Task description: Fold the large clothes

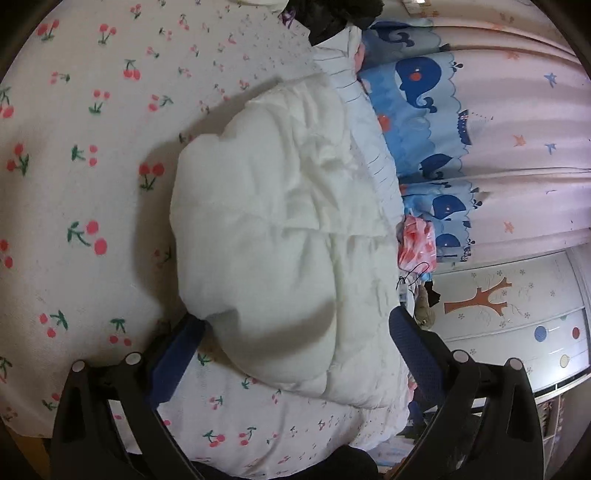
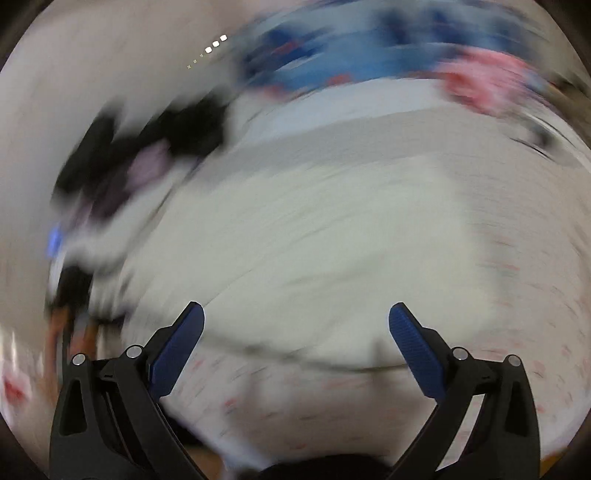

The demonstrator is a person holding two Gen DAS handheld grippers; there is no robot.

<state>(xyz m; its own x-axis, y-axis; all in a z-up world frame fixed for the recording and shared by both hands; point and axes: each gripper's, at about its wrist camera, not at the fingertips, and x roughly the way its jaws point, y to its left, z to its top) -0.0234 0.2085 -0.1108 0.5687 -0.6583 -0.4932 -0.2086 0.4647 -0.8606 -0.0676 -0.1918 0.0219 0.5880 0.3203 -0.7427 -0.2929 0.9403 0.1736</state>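
Observation:
A puffy white padded jacket (image 1: pixel 273 236) lies bundled on a bed covered by a cherry-print sheet (image 1: pixel 81 177). My left gripper (image 1: pixel 295 321) hangs open just above the jacket's near end, one blue pad on each side of the bulge, with nothing pinched. The right wrist view is heavily motion-blurred; the same white jacket (image 2: pixel 314 236) fills its middle. My right gripper (image 2: pixel 295 314) is open over the jacket's near edge, and nothing sits between its blue pads (image 2: pixel 413 343).
A dark heap of clothes (image 1: pixel 332 14) lies at the far end of the bed, showing as a black smear (image 2: pixel 155 147) in the right view. A whale-print curtain (image 1: pixel 443 129), a pink plastic bag (image 1: pixel 417 243) and a painted cabinet (image 1: pixel 517 310) stand beside the bed.

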